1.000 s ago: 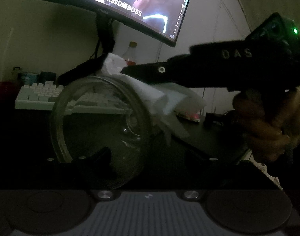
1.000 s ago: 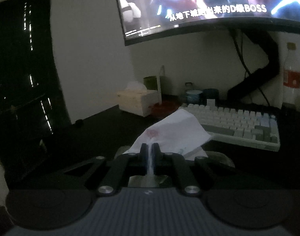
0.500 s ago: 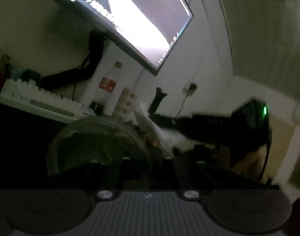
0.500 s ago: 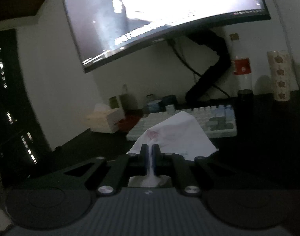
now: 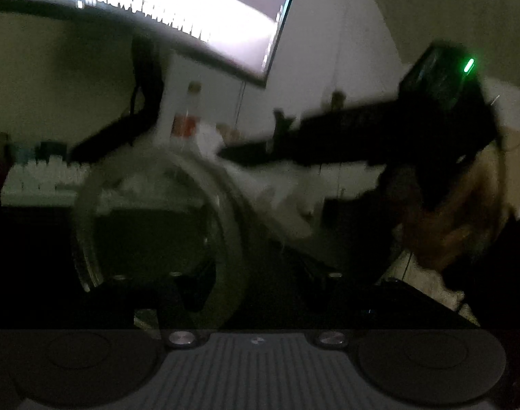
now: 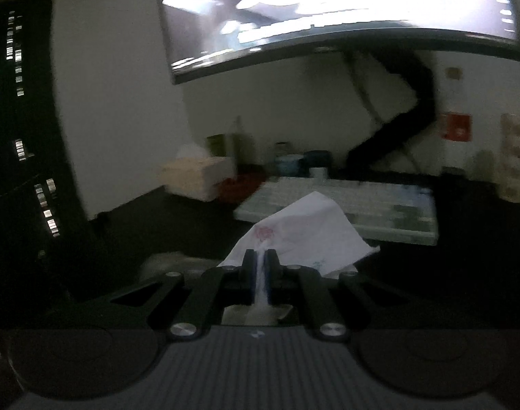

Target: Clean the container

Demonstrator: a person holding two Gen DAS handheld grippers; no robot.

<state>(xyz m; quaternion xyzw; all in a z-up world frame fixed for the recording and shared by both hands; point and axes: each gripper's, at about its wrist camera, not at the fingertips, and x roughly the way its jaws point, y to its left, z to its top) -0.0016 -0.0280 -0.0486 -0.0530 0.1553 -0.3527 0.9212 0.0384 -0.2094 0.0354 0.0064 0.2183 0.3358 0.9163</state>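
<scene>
Back from a swing. Half a second ago both views tipped up toward the monitor (image 6: 328, 17); now much the same framing as a second ago. Left gripper (image 5: 256, 278) with jaws just opened again after a brief squeeze, and the container (image 5: 89, 212) between its fingers as far as the dark allows. Whether the pads press on the glass: cannot tell. Looks carried clear of the table, though.

Right gripper (image 6: 259, 263) pressed together on the tissue (image 6: 304, 229), same pinch as before, with a loose corner fanning out ahead of the tips. In the left view, reaching in from the right, tissue bunched at the container's rim just ahead of the left fingers. Reads as wiping in full flow, a stroke around the rim or mouth, nowhere near finished judging by how little of the glass the tissue meets.

Hard to make out: motion blur everywhere in the left view, left fingers lost in shadow, container's far wall and base smeared. Contact between tissue and glass not clear. No container at all in the right view, apart perhaps from a pale edge low and left of the fingers. Hand (image 5: 464, 218) behind the right gripper only partly seen. Keyboard (image 6: 362, 212) well ahead, blurred.
</scene>
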